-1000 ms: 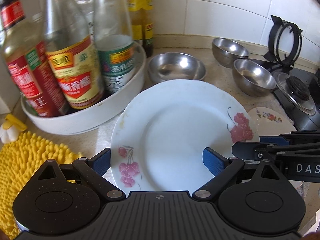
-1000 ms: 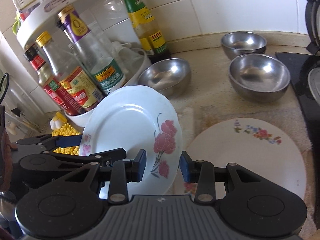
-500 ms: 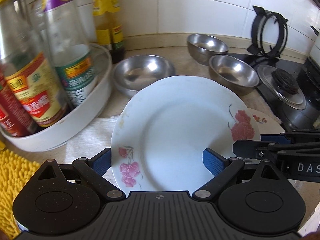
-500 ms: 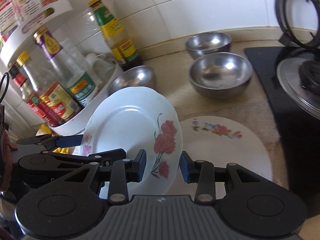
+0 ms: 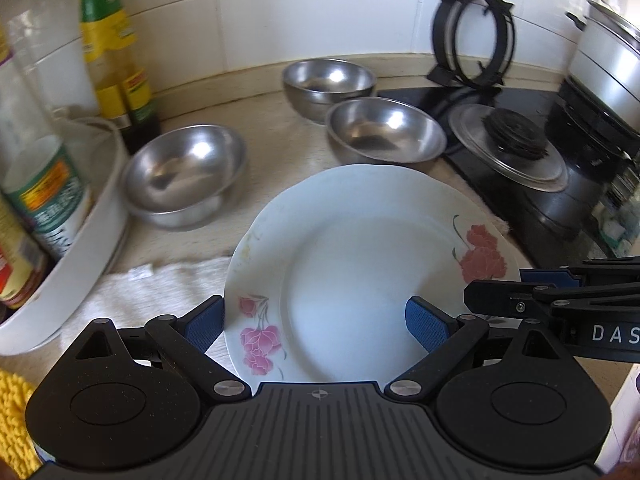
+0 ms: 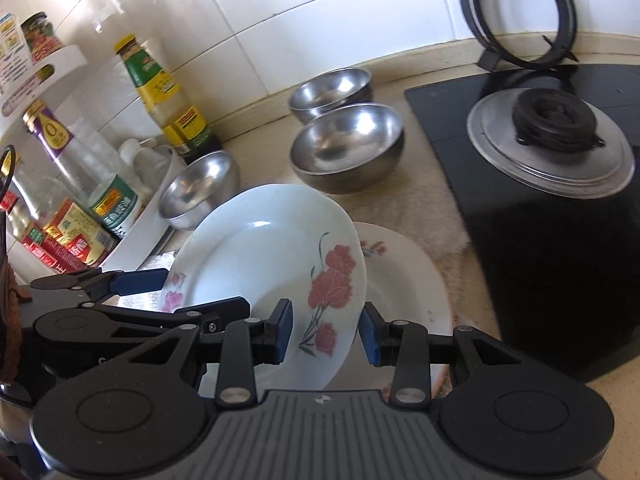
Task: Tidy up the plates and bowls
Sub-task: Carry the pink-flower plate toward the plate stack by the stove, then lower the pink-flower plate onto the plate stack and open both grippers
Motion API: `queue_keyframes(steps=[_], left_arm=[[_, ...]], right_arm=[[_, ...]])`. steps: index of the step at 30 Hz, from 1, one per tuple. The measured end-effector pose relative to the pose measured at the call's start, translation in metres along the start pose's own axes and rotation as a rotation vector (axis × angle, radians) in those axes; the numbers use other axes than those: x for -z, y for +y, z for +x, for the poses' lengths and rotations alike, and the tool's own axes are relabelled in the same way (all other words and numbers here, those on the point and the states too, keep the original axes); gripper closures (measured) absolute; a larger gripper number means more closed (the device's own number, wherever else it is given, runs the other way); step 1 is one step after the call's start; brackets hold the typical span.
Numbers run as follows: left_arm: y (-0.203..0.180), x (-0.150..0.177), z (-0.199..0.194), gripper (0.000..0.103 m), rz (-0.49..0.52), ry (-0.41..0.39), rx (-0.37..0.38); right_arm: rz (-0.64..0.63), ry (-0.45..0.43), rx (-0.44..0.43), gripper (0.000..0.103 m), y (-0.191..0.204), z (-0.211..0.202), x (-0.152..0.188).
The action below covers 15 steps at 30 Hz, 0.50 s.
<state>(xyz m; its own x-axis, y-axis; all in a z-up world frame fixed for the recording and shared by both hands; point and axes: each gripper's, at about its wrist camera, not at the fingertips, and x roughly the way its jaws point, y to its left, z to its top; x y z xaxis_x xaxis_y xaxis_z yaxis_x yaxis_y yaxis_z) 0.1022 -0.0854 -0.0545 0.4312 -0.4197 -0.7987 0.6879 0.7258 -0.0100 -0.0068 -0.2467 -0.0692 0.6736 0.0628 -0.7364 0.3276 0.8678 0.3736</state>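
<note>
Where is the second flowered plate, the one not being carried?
The second flowered plate lies flat on the counter beside the black stove, in the right wrist view, partly hidden under the lifted white plate.

White letters "DAS" stand on the black body of the right gripper — cut off at the frame edge. The bottle labels carry print too blurred to read.

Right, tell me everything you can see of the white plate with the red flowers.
The white plate looks like glossy ceramic, with a scalloped rim, a red flower spray on one side and a smaller pink one opposite. It is empty, lifted and tilted above a second floral plate on the counter. The left gripper and right gripper each straddle its rim; whether their jaws pinch it is unclear.
</note>
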Motion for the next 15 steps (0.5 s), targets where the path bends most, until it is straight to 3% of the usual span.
queue_keyframes(steps=[9, 12, 13, 14, 15], left_arm=[[-0.020, -0.004, 0.004, 0.006, 0.053, 0.000, 0.032], [-0.025, -0.005, 0.005, 0.006, 0.066, 0.003, 0.039], [-0.027, -0.005, 0.005, 0.009, 0.072, 0.000, 0.048], [-0.030, -0.006, 0.003, 0.030, 0.088, -0.004, 0.108], [-0.034, -0.008, 0.003, 0.043, 0.086, 0.014, 0.148]], right_arm=[[0.030, -0.014, 0.025, 0.063, -0.012, -0.008, 0.004], [0.056, -0.012, -0.008, 0.067, -0.017, -0.011, 0.004], [0.055, -0.012, -0.001, 0.068, -0.018, -0.012, 0.004], [0.055, -0.011, 0.009, 0.068, -0.021, -0.011, 0.004], [0.066, -0.006, 0.020, 0.068, -0.025, -0.011, 0.004]])
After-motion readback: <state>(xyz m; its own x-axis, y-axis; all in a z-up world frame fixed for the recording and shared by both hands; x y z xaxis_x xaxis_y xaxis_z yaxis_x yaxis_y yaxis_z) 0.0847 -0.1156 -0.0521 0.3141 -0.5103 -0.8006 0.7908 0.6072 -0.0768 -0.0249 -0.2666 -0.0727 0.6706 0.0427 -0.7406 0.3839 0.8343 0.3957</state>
